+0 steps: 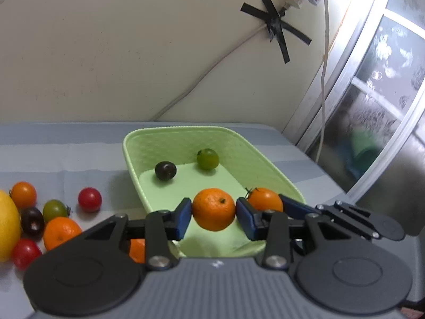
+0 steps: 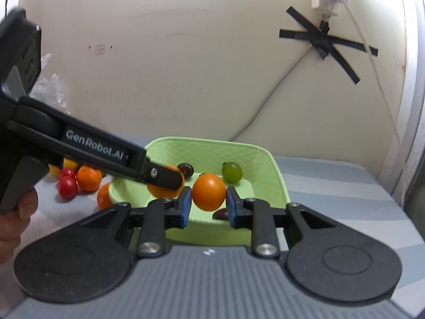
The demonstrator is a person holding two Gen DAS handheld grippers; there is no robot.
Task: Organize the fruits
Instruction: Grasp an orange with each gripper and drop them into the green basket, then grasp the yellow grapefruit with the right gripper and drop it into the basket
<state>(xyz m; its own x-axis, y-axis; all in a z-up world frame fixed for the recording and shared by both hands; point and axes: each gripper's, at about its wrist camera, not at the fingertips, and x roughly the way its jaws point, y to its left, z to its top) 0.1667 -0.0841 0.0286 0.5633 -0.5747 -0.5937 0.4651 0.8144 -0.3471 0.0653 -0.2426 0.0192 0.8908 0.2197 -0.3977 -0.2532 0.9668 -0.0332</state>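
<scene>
Your left gripper (image 1: pixel 213 210) is level over the near end of the green basket (image 1: pixel 170 143), its blue fingers (image 1: pixel 183 218) clamped on a mandarin (image 1: pixel 213 209), round and dimpled, stem scar facing you. Your right gripper (image 2: pixel 208 195) comes in beside it over the same basket, fingers pinching a smooth orange tomato (image 2: pixel 208 191). A dark tomato (image 1: pixel 165 170) and a green tomato (image 1: pixel 207 159) lie inside; more fruit sits left on the bench (image 1: pixel 66 156).

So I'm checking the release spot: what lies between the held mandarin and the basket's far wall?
In the left wrist view, a dark tomato and a green tomato lie on the basket floor beyond the mandarin.
</scene>
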